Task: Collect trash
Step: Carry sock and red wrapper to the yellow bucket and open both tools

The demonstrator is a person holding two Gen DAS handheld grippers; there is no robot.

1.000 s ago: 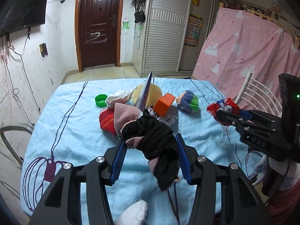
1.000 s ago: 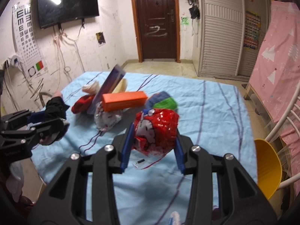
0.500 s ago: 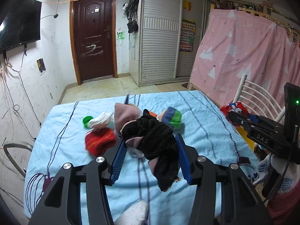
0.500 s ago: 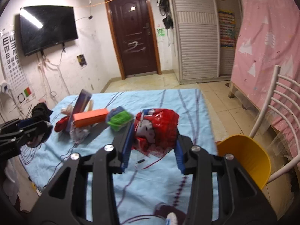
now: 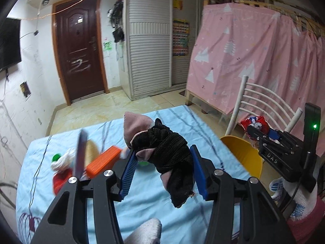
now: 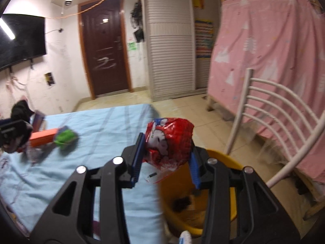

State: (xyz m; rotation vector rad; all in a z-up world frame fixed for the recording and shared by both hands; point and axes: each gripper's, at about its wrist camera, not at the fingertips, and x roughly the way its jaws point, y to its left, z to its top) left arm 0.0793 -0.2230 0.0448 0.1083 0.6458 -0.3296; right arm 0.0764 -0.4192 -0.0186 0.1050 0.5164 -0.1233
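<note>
L gripper [image 5: 162, 170], seen from its own wrist cam: blue pads clamped on a black-and-pink cloth bundle [image 5: 168, 154], held up w/ fingers pointing fwd. R gripper [image 6: 165, 162]: pads pinched on a red crinkled wrapper [image 6: 169, 142], fingers level & fwd. R gripper sits to the right of L, well apart.

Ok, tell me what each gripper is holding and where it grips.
Left gripper: black-and-pink cloth bundle, pinched mid-bundle. Right gripper: red snack wrapper, clamped across its sides.
</note>
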